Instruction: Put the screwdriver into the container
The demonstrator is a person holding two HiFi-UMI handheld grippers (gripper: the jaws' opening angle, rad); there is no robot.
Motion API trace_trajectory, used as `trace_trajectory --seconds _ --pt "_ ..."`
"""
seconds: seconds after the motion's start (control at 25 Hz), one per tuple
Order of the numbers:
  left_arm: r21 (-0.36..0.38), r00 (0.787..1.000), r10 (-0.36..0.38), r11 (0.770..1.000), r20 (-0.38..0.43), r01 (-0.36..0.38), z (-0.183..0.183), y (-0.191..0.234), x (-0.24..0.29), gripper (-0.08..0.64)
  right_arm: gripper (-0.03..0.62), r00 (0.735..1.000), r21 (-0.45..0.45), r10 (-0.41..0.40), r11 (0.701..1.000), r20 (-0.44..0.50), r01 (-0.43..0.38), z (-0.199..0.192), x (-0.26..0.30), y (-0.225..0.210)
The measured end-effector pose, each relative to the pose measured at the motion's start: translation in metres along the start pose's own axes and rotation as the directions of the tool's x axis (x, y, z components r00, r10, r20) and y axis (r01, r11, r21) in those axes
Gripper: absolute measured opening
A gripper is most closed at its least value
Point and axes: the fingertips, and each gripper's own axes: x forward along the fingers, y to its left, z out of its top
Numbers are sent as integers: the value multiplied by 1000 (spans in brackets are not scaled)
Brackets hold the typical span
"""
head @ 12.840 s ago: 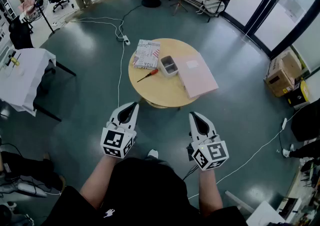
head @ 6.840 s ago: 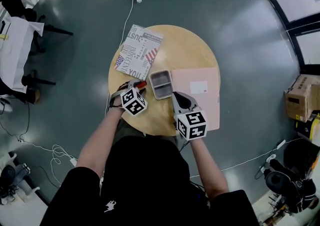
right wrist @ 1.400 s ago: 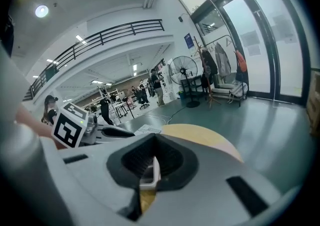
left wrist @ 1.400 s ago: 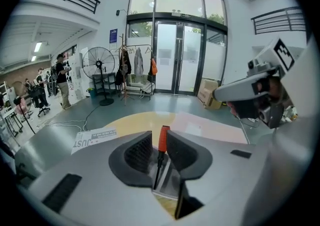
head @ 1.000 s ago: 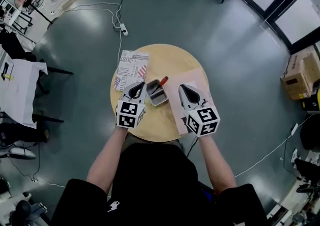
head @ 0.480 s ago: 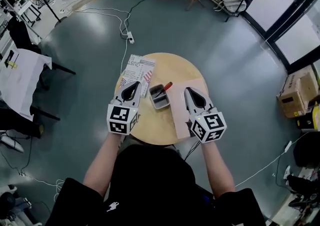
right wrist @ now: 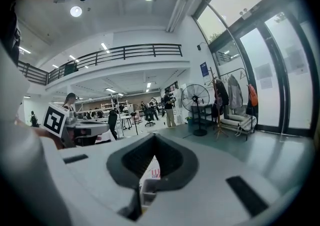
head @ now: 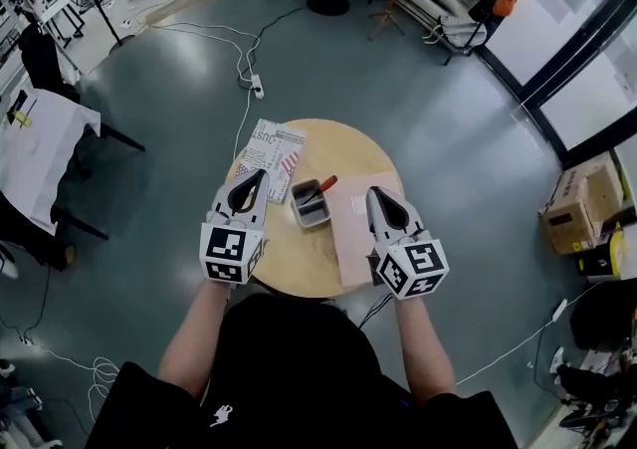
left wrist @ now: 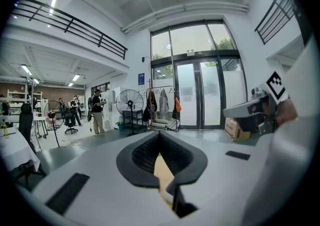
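The screwdriver (head: 320, 187) lies in the small grey container (head: 309, 206), its red handle leaning out over the far right rim. The container stands near the middle of the round wooden table (head: 289, 253). My left gripper (head: 260, 175) hovers left of the container, shut with nothing in it. My right gripper (head: 373, 192) hovers right of the container, over the pink folder (head: 348, 238), its jaws together and bare. In the right gripper view the container (right wrist: 148, 188) shows through the slit below the gripper's (right wrist: 154, 139) tips. The left gripper view shows only table wood (left wrist: 163, 176) there.
A printed magazine (head: 272, 148) lies on the table's far left. A cloth-covered table (head: 40, 148) stands at left, and a cable with a power strip (head: 258, 87) lies on the floor beyond. A cardboard box (head: 572, 200) sits at right. People stand far off.
Both grippers have lifted and drawn apart from the container, the left one more. The screwdriver stays in the container. The table looks smaller and farther away.
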Motion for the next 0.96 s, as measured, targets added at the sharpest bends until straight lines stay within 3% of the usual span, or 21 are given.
trace_trajectory --seconds 0.96 --pt "-22 999 -50 999 -14 50 -3 -14 16 3 2 999 14 -31 999 -10 31 -7 1 -14"
